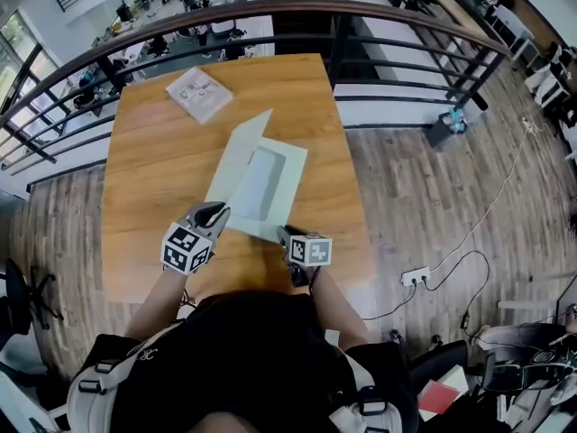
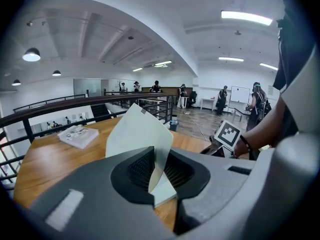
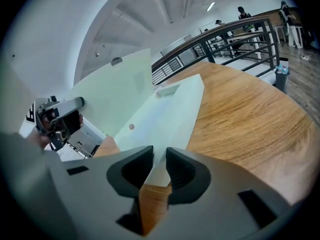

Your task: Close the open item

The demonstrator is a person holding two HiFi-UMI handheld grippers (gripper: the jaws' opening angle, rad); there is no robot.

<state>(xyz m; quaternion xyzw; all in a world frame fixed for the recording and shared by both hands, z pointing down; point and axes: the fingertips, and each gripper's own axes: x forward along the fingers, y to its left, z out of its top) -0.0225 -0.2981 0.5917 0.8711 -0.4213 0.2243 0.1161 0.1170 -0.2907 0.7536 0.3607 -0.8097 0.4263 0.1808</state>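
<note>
Folder (image 1: 293,179), pale green and flat, lies open in the middle of the wooden desk (image 1: 162,152) in the head view. Its base is a rectangle with a shallow greyish recess, and its cover rises along the left long side to a pointed far corner. The long axis runs from near to far, leaning slightly right at the far end. The left claw (image 1: 215,213) is at the near left corner, by the foot of the cover, and the right claw (image 1: 284,235) is at the near right corner of the base. A booklet (image 1: 199,93) lies well apart at the far left of the desk, short of a dark railing (image 1: 270,7).

In the left gripper view the cover stands upright and curls as it passes between the jaws, which are slightly spread and not clearly pressing on it.

In the right gripper view the base stretches away from the claw along the desk, the raised cover on its left. The jaws are drawn close, pinching the near corner of the base.
</note>
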